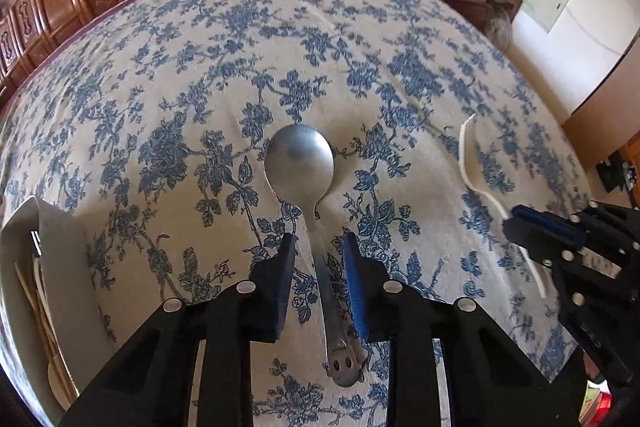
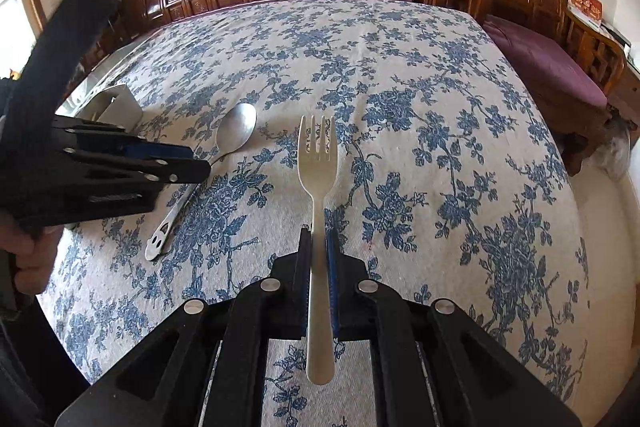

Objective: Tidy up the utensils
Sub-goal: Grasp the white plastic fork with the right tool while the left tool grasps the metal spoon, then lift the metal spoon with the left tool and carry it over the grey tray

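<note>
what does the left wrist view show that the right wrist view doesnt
Only the left wrist view: chopsticks inside the holder, and the open fingers of the left tool either side of the spoon handle. Only the right wrist view: the fork tines face-on, and the right tool shut on its handle. Both: spoon, fork, holder, floral tablecloth.

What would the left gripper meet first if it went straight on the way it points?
The left gripper is open, a finger either side of the spoon handle. Straight on, the handle would likely slide deeper between the fingers until they met the spoon's bowl; beyond that, only bare tablecloth. Its height above the cloth is unclear.
</note>
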`<state>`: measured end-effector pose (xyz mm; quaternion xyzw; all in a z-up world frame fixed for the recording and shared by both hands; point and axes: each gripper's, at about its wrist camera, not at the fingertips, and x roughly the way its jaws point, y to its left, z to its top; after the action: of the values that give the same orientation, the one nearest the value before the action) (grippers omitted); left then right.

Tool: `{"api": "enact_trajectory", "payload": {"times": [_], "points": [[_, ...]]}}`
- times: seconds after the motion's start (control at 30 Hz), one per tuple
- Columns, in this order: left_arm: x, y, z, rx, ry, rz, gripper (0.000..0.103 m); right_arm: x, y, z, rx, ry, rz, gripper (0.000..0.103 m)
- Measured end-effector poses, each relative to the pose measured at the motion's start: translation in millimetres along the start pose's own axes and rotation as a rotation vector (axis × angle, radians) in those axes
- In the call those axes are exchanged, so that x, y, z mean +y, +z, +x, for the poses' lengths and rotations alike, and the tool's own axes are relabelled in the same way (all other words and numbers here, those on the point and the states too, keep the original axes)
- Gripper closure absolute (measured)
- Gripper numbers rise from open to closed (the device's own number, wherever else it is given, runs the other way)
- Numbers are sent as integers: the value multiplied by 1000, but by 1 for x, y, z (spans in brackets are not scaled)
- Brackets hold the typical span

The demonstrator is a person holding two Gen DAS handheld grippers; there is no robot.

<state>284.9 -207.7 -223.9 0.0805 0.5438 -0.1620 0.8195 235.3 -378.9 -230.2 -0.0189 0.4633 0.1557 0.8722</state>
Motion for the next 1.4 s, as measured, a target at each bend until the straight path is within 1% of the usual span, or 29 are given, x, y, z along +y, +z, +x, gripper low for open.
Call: {"api": "enact_trajectory", "payload": {"times": [0.1,0.13,0.23,0.27,0.43,0.57,1.03,1.4], "points": [[2,-1,8,28,10,-14,82,0,-1,-2,-4,3,8,94],[2,-2,8,21,11,-14,82,0,-1,-2,-5,4,10,94],[3,-1,9,26,25,-14,90,2,1,-1,-7,5,11,94],[4,-2,9,28,27,-13,97,3,1,-2,-7,5,11,94],[4,-5,5,40,36,25,98,11,2,-7,-9,7,6,94],[8,-10,-11,17,40,37,98,19,3,-13,-18,7,6,94],[38,-21,-83,-97,18,3,98,55,14,-34,-54,5,-16,94],[74,-37,-132,-182,9,-41,98,102,32,-42,-80,24,-62,94]]}}
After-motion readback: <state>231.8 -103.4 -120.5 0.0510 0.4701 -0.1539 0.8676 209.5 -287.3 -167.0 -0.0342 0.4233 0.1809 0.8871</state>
